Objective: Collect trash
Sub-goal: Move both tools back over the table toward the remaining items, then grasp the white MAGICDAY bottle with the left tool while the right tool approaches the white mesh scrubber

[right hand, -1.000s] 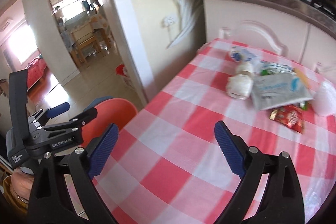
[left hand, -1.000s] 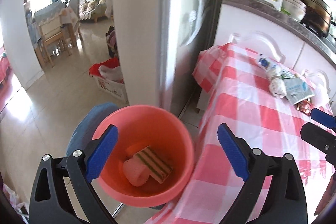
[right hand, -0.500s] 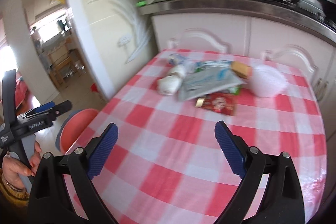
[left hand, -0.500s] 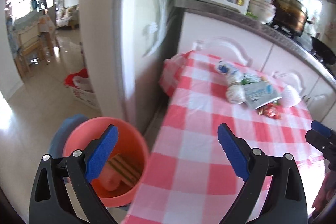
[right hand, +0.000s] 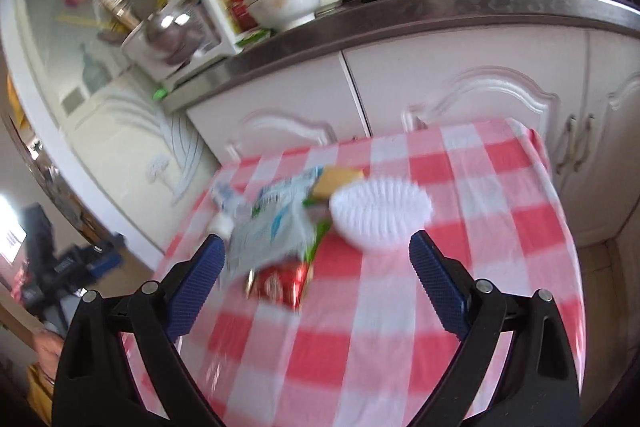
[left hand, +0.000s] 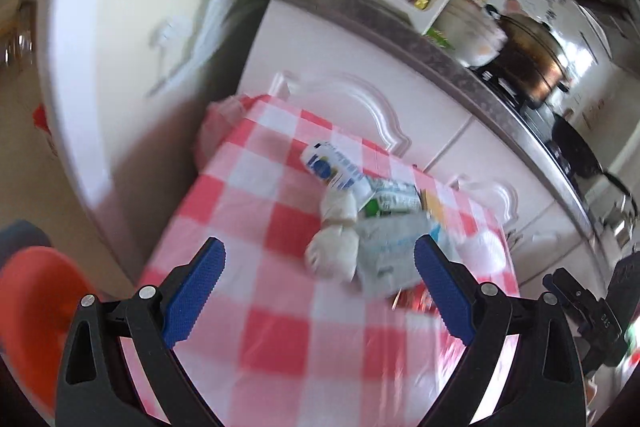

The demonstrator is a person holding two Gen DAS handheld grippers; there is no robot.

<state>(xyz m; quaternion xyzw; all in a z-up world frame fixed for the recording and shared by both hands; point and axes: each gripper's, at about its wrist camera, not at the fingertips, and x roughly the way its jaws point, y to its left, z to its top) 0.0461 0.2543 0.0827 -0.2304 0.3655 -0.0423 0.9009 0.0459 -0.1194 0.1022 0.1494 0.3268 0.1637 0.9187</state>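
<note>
Left gripper (left hand: 318, 285) jaws spread wide, empty, over the checked tablecloth (left hand: 280, 331). Orange bucket (left hand: 36, 303) sits off the table's left edge, low. Trash pile (right hand: 280, 227) lies toward the table's far edge: white wad, pale packet, red wrapper (right hand: 280, 283), white ribbed dish (right hand: 380, 211). Right gripper (right hand: 312, 279) jaws wide, empty, near the pile.

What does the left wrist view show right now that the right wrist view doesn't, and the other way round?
Only the left wrist view shows the orange bin at its lower left, below the table edge, and the white wad in full. Only the right wrist view shows the white ribbed dish clearly and the table's right edge. Both show the trash pile on the checked cloth, including the pale printed bag and red wrapper, with each gripper, left and right, open and empty.
</note>
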